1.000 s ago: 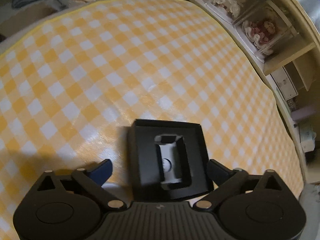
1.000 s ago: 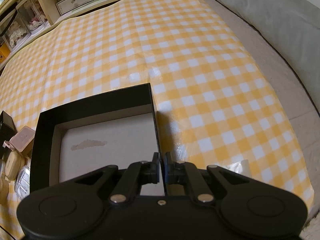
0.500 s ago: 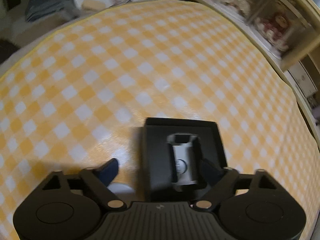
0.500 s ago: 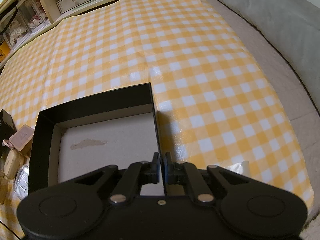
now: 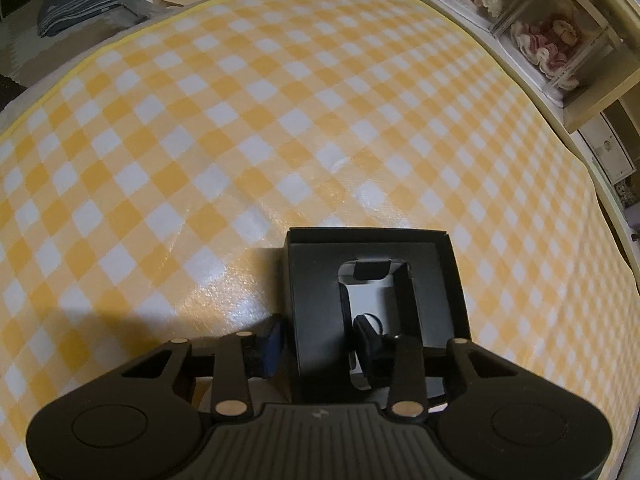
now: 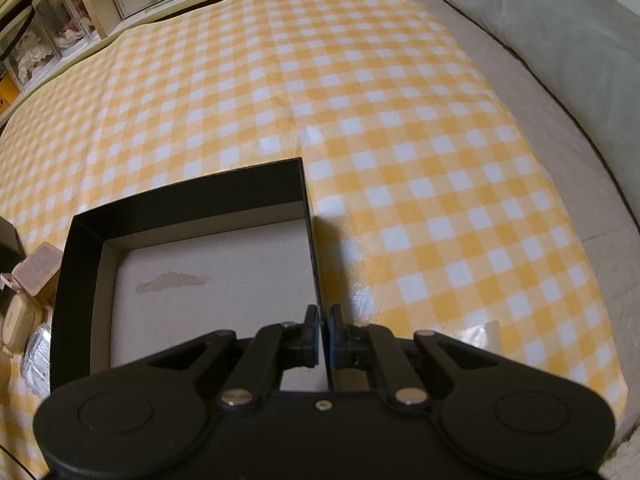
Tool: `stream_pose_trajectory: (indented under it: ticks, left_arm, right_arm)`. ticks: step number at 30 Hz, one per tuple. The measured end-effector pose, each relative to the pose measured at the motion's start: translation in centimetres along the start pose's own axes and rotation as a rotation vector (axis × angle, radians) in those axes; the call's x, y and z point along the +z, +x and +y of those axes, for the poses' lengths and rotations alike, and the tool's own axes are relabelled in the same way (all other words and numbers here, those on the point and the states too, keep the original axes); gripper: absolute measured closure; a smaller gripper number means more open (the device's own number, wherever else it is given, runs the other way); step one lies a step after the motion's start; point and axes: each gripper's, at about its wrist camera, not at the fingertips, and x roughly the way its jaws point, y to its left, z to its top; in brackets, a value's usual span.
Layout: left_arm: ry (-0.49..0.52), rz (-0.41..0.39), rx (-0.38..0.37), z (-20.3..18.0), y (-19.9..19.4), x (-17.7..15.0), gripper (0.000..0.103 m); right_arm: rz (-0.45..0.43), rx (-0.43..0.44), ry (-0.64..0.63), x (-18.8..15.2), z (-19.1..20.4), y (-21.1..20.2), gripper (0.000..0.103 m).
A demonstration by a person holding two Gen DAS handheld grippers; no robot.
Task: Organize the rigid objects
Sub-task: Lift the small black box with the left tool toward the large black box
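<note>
Left wrist cam: my left gripper (image 5: 320, 340) is pinched on the small black box (image 5: 372, 280), blue-padded finger (image 5: 272, 346) outside its left wall, other finger down inside the cut-out insert, so the wall + part of the insert sits between them. Box lies on the yellow check cloth (image 5: 240, 140), reaching fwd from the fingertips. Looks like thin card w/ a folded insert: light, stiff enough along the edges, but I reckon the wall will bow if I squeeze harder. Matte, so prob not slippery. Gripping one wall means the box may swing or tip when lifted; nearer a corner would be stiffer. White patch + a dark round bit show in the well (can't tell what it is).

Right wrist cam: right gripper (image 6: 323, 332) is nearly closed on the right-hand wall of the big black tray (image 6: 80, 280), one finger inside, one outside, wall edge running fwd between them. Tray is open, pale card floor w/ a scuffed patch, nothing in it that I can see. Also card, light, bigger, so it'll flex + sag from a one-wall hold; I'd slide it, not lift.

Left of the tray, well off from my fingers: a pink case (image 6: 38, 266), beige cases (image 6: 18, 322) and a clear packet.
</note>
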Motion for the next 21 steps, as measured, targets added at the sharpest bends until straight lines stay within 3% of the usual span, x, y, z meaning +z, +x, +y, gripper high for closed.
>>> stream_pose_trajectory:
  ticks: [5,12,21]
  left_arm:
    - [0.001,-0.027,-0.001,-0.1,-0.5,0.4,0.066]
    - [0.034,-0.047,-0.079,-1.5,-2.4,0.5,0.067]
    - [0.218,-0.061,-0.23,-5.3,-5.9,-3.4,0.067]
  right_arm:
    - [0.002,0.0,0.0,0.0,0.1,-0.1,0.098]
    - [0.006,-0.002,-0.003,0.1,0.1,0.3,0.098]
    - [0.006,-0.001,-0.003,0.1,0.0,0.4,0.098]
